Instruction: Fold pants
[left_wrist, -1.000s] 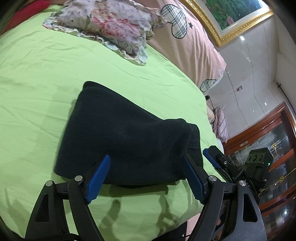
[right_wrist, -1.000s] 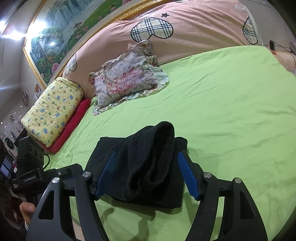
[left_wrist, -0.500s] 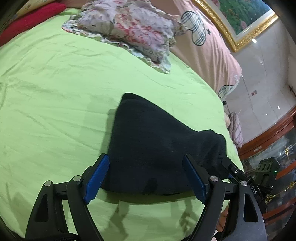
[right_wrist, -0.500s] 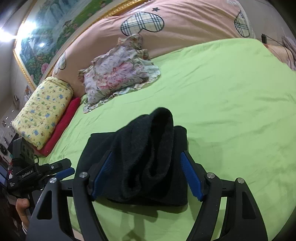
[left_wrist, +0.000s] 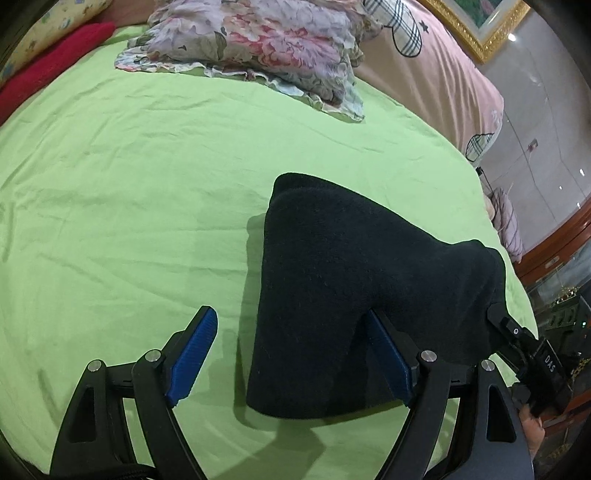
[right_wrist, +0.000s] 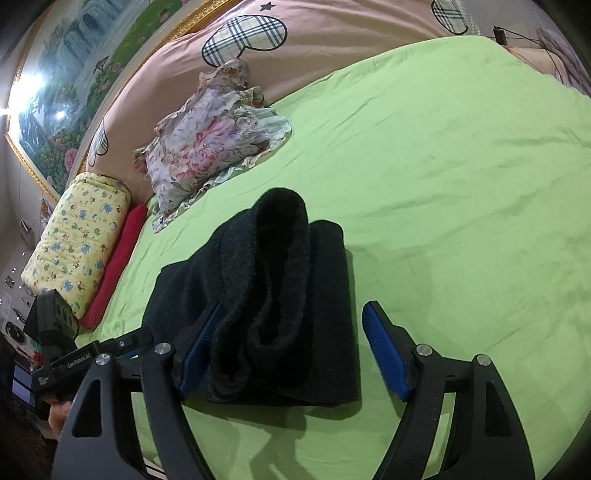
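Folded black pants (left_wrist: 354, 295) are seen lying on the green sheet (left_wrist: 129, 192) at 6 o'clock, straddled untouched by the spread left gripper (left_wrist: 291, 354) and the just-widening right gripper (right_wrist: 291, 343); folding is judged near-finished, with flattening the raised top layer next.

Layout, as seen along my own fingers. The folded pants (left_wrist: 351, 288) lie on the bed sheet (left_wrist: 129, 184), near its front edge. My left gripper (left_wrist: 291, 354) stands at their near left end, its right finger against the cloth, its left finger over bare sheet. My right gripper (right_wrist: 291, 347) straddles their other end (left finger against the stack, right finger just beside it). Behind the pants, well apart, a floral pillow (right_wrist: 210, 140) leans toward the headboard (right_wrist: 332, 44). Left of it lie a bolster (right_wrist: 77, 240) and a rolled towel (right_wrist: 114, 266), side by side.
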